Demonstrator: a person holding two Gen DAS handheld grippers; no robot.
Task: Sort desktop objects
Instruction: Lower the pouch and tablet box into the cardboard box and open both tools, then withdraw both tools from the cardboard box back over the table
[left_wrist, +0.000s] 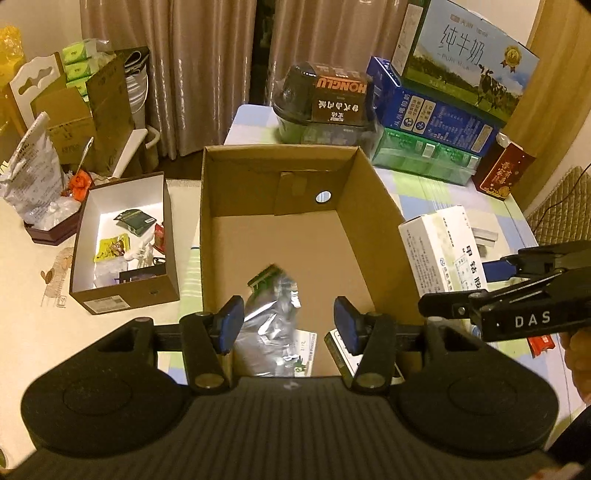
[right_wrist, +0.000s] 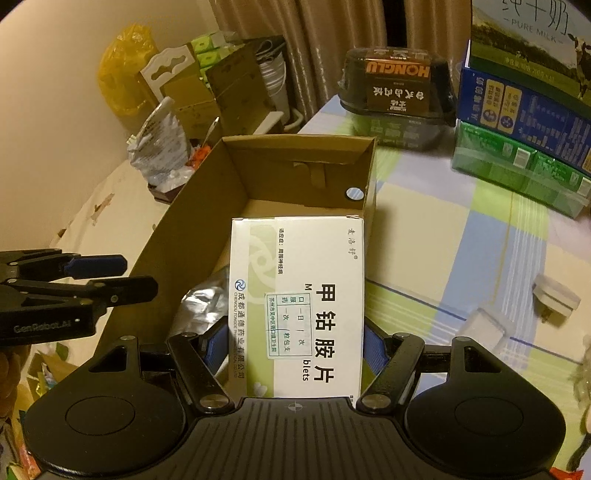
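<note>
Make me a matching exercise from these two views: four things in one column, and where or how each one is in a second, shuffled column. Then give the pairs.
1. white medicine box
2. silver foil bag
3. pure milk carton
4. left gripper

A. open, holding nothing
B. on top of the stack of boxes at the far right
C. clamped in the right gripper
D. lying inside the big cardboard box

Pairs: 1-C, 2-D, 3-B, 4-A

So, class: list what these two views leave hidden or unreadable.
- Right tool: medicine box covers its fingertips, right wrist view.
- Cardboard box: near floor hidden by left tool, left wrist view.
- Small white box: contents too small to name.
- Milk carton: cut off by frame edge.
</note>
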